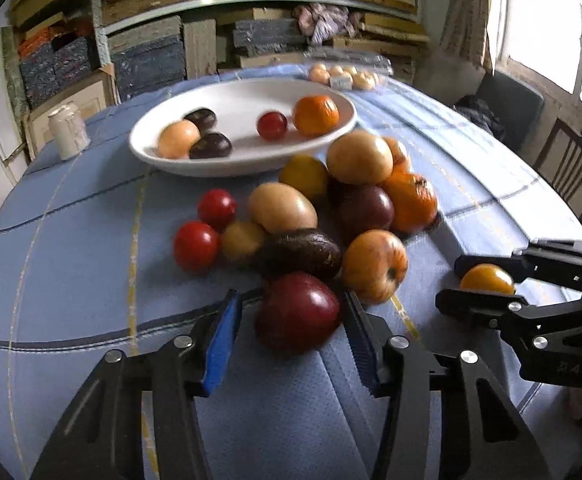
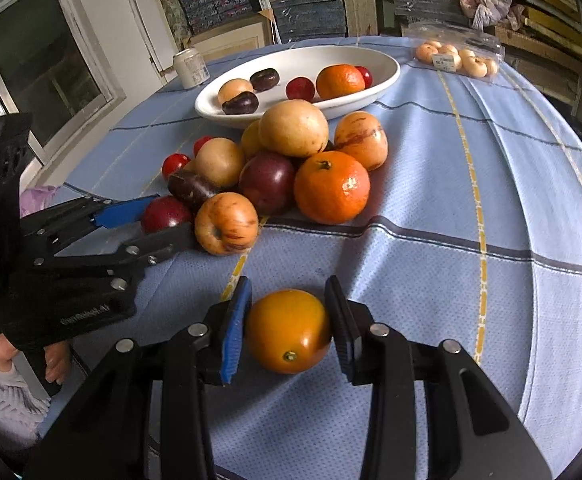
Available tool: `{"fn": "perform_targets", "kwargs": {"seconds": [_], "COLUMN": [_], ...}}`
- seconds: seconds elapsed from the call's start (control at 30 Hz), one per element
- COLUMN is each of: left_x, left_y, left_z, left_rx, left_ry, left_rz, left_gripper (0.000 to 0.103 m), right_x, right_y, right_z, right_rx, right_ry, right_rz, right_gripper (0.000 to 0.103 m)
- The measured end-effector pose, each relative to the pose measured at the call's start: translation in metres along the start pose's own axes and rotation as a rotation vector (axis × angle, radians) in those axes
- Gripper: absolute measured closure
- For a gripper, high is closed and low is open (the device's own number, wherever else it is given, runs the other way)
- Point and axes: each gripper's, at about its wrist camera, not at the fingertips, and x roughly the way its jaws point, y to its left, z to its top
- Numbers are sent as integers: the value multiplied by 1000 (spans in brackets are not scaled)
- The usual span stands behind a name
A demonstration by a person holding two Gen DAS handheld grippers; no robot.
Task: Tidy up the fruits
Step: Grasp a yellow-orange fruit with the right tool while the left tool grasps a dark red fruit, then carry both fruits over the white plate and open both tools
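Fruit (image 2: 275,168) is heaped on the blue-clothed desk (image 2: 471,288) in front of a white bowl (image 2: 387,65) already holding several pieces. A dark red plum (image 1: 297,312) at the near edge of the heap is framed by the left tool (image 1: 291,326); whether both pads press it cannot be told. A yellow-orange tomato (image 2: 287,330), apart from the heap, is clamped by the right tool (image 2: 287,328).
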Motion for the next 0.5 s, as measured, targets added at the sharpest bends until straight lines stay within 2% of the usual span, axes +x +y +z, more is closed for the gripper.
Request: {"fn": "perform_targets", "kwargs": {"seconds": [0.07, 0.23, 0.4, 0.5], "left_x": [2, -1, -25, -29], "left_y": [0, 3, 5, 14], "left_z": [0, -1, 9, 28], "left_rx": [-2, -18, -24, -21], "left_ry": [7, 1, -73, -93], "left_rz": [-10, -18, -1, 29], "left_gripper": [62, 63, 63, 63], "right_x": [0, -1, -12, -21], "right_y": [-1, -3, -17, -23], "right_z": [0, 1, 8, 22], "right_rx": [5, 11, 77, 93], "right_ry": [-1, -7, -45, -76], "right_rz": [5, 8, 42, 54], "right_gripper": [65, 66, 66, 66]}}
